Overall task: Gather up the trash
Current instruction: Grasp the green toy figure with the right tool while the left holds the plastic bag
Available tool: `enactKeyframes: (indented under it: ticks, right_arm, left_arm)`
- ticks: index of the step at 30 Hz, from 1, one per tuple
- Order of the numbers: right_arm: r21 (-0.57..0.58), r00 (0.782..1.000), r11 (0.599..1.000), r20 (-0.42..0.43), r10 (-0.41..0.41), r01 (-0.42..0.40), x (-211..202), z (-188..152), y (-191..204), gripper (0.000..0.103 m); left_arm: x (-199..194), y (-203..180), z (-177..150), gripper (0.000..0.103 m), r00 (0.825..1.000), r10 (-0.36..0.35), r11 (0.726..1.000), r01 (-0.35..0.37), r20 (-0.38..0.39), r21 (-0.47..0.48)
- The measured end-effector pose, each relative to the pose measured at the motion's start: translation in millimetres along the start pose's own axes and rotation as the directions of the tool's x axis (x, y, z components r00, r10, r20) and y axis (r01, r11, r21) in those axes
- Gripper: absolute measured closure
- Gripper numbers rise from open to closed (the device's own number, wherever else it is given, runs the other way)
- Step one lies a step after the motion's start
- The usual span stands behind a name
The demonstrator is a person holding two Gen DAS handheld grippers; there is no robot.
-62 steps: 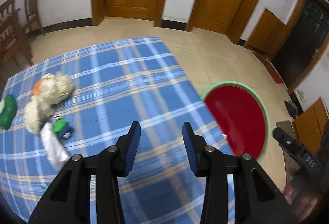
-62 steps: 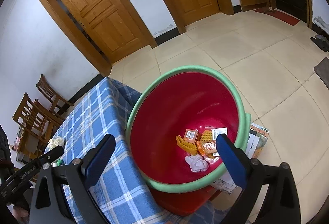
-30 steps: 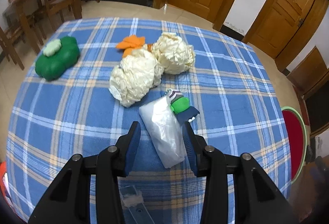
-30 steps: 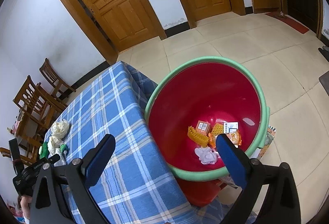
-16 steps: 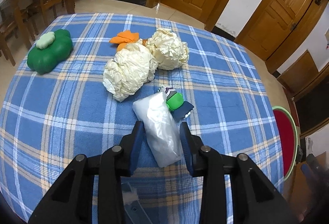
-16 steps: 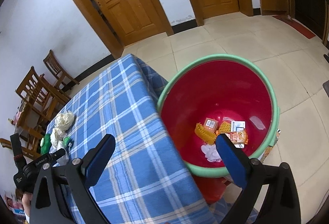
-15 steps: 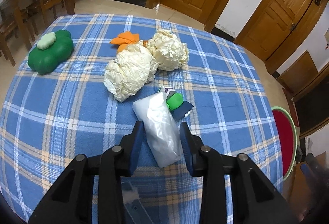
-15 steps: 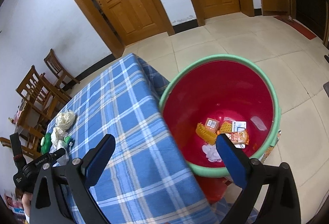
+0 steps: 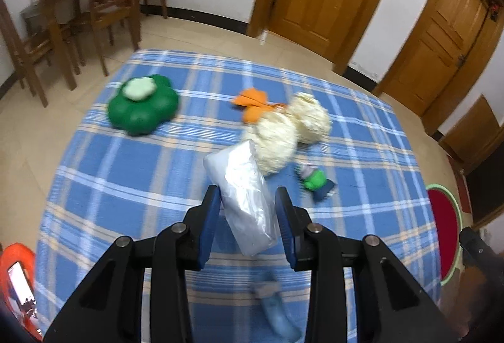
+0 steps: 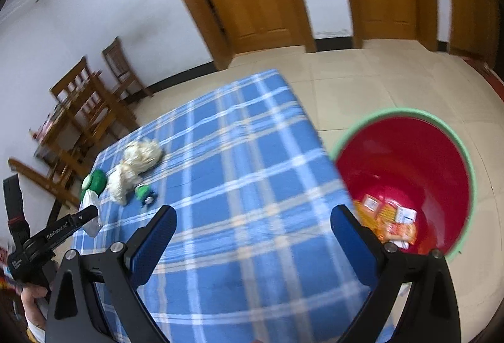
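One item in hand: the left tool [image 9: 247,217] was clenched on a clear plastic bag [image 9: 244,185], lifted off the table [image 9: 126,172].
Right tool: the right tool [image 10: 252,235] stood wide apart and empty, over the table near the bin [image 10: 409,179].
Done: several wrappers [image 10: 390,223] lay in the bin, so collecting was, by my reading, partly finished.
Left: two paper wads [image 9: 283,131], an orange scrap [image 9: 252,101], a small green piece [image 9: 315,180] and a green toy [image 9: 141,108] were on the table.
Bin: red inside, green rim, beside the table's edge, holding only those wrappers.
Bag: contents could not be told.
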State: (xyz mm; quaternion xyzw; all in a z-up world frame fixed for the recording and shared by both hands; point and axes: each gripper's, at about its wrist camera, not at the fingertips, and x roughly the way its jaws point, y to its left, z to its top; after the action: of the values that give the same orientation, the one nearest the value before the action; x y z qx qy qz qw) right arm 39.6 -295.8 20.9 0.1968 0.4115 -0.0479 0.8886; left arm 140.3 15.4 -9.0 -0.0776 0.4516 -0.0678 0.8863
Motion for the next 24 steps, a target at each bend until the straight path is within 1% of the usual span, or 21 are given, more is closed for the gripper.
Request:
enactKeyframes:
  ticks: [5,9,13,15,19,21,24]
  right_arm:
    - [-0.084,0.999,0.996,-0.036,0.028,-0.031,24.1,6.1,38.6,0.003]
    - [-0.136,0.997,0.989,-0.053,0.049,-0.056,42.2,7.7,63.9,0.003]
    - [-0.172,0.995,0.982,-0.073,0.064,-0.076,64.8,9.7,85.2,0.003]
    - [-0.196,0.995,0.977,-0.081,0.064,-0.079,74.2,8.0,94.1,0.005]
    - [-0.237,0.991,0.967,-0.112,0.072,-0.097,96.0,6.5,114.1,0.014]
    - [-0.256,0.989,0.961,-0.128,0.075,-0.107,104.6,5.7,122.1,0.014]
    - [-0.28,0.986,0.953,-0.145,0.08,-0.119,115.6,2.8,132.1,0.018]
  left_arm:
    - [-1.5,23.8,0.4,0.067,0.999,0.038,0.999,-0.038,0.01,-0.033]
    - [0.7,40.5,-0.8,0.067,0.999,0.048,0.997,-0.047,0.006,-0.067]
    - [4.4,51.3,-2.4,0.067,0.998,0.062,0.995,-0.062,0.005,-0.08]
    - [6.2,55.0,-3.6,0.067,0.998,0.069,0.994,-0.069,0.005,-0.084]
    - [11.3,64.3,-5.8,0.067,0.997,0.079,0.992,-0.079,0.001,-0.098]
    - [13.6,68.6,-6.5,0.067,0.997,0.083,0.991,-0.083,-0.003,-0.105]
    - [16.7,75.4,-8.2,0.067,0.996,0.086,0.989,-0.086,-0.008,-0.119]
